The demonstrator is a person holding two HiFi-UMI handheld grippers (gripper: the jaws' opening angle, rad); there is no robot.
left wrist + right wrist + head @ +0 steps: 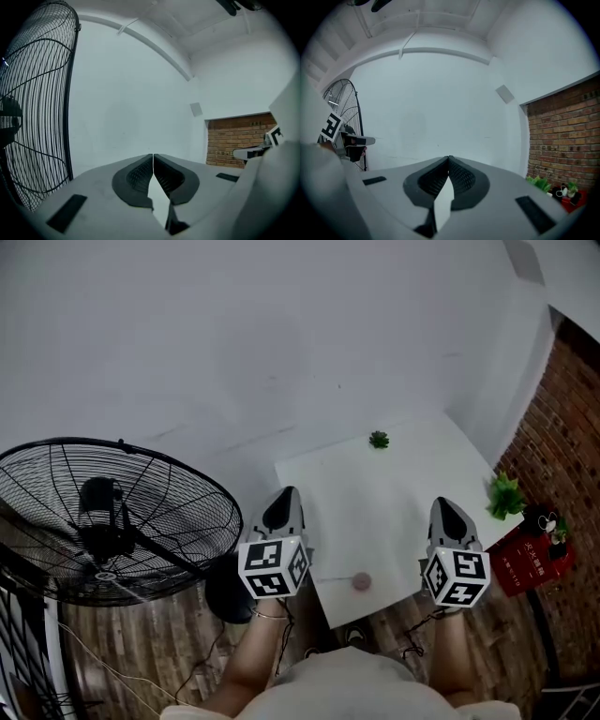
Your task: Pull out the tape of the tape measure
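Fan (112,521): large, black wire cage, standing on the wood floor (141,652) at the far left. In the left gripper view its cage fills the left edge.

Left claw (285,495): held up over the left front corner of the tabletop (394,493) and touching nothing. The left gripper view shows both jaws pressed together at the tips (153,155), with nothing between them and only the white wall beyond.

Tape measure (362,581): small, round and pink. It lies on the tabletop right at the near edge, between the two claws and apart from both. No tape can be made out at this size.

Small plant (379,439): green, at the far edge of the tabletop.

Right claw (442,504): held up over the right front part of the tabletop. Its jaws meet at the tips (448,158) and grip nothing.

Plant (505,495): bigger, leafy, at the tabletop's right edge.

Red box (532,561): just right of the tabletop, below the plant, in front of the brick wall (562,427).
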